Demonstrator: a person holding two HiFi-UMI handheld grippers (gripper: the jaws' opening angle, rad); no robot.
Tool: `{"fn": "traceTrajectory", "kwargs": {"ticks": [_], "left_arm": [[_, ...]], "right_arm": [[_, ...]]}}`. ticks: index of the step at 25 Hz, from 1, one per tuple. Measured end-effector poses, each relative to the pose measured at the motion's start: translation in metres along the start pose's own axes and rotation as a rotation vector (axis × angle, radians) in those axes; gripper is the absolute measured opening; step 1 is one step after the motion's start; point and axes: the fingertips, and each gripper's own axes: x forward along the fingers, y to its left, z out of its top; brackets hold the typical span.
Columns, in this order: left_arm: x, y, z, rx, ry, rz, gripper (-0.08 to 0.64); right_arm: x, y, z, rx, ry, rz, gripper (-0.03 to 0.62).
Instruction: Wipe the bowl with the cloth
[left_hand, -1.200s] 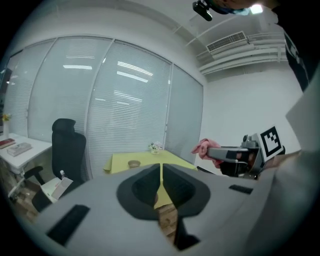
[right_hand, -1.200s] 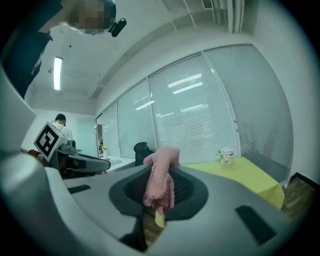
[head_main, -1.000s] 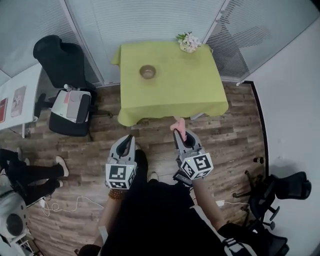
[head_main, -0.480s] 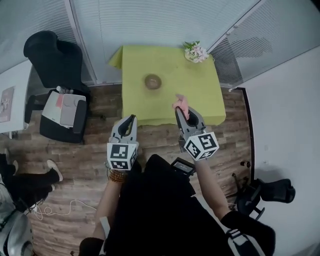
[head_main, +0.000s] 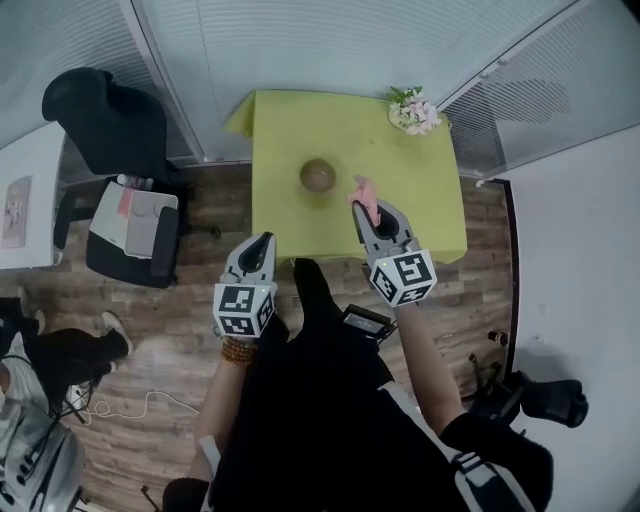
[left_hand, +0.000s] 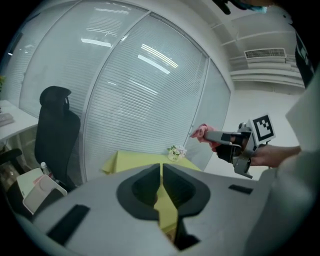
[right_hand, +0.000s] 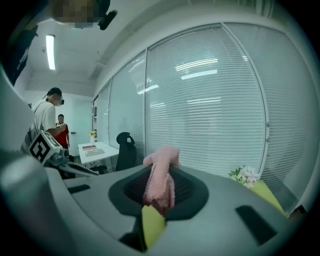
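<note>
Pink cloth (head_main: 366, 195) is pinched by the right gripper (head_main: 368, 212), and the brown bowl (head_main: 318, 176) is seen just ahead-left of its jaws. The left gripper (head_main: 264, 241) is pressed shut, empty and farther off.

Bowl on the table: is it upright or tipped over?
Upright. In the head view the bowl sits on the yellow-green tablecloth with its round rim facing up; whether anything is inside cannot be told.

Wood-plank floor (head_main: 180, 330). Blind-covered glass walls (head_main: 300, 45) behind yellow-green-draped surface (head_main: 280, 200). Black office chair (head_main: 100, 120) left, beside white desk (head_main: 35, 160). Ceiling strip light (right_hand: 50, 51) lit. White wall (head_main: 580, 250) at right.
</note>
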Motion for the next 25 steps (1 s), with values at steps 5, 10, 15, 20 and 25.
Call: {"fn": "traceTrajectory", "kwargs": {"ticks": [5,10,15,20,25], "left_arm": [[0.054,0.010,0.012,-0.070,0.025,0.032,0.023],[0.109,0.027,0.011,-0.117,0.056,0.121,0.023],[0.157,0.033,-0.003,-0.223,0.066,0.160,0.023],[0.192,0.041,-0.028,-0.257,0.132,0.174,0.025],[0.215,0.056,-0.049,-0.271,0.190,0.175,0.025]], "right_arm": [[0.054,-0.042,-0.002,-0.092,0.039,0.048,0.054],[0.117,-0.073,-0.036,-0.220,0.136,0.200,0.055],[0.165,-0.094,-0.103,-0.418,0.304,0.357,0.055],[0.205,-0.120,-0.156,-0.431,0.448,0.342,0.058],[0.236,-0.116,-0.207,-0.471,0.568,0.362,0.069]]}}
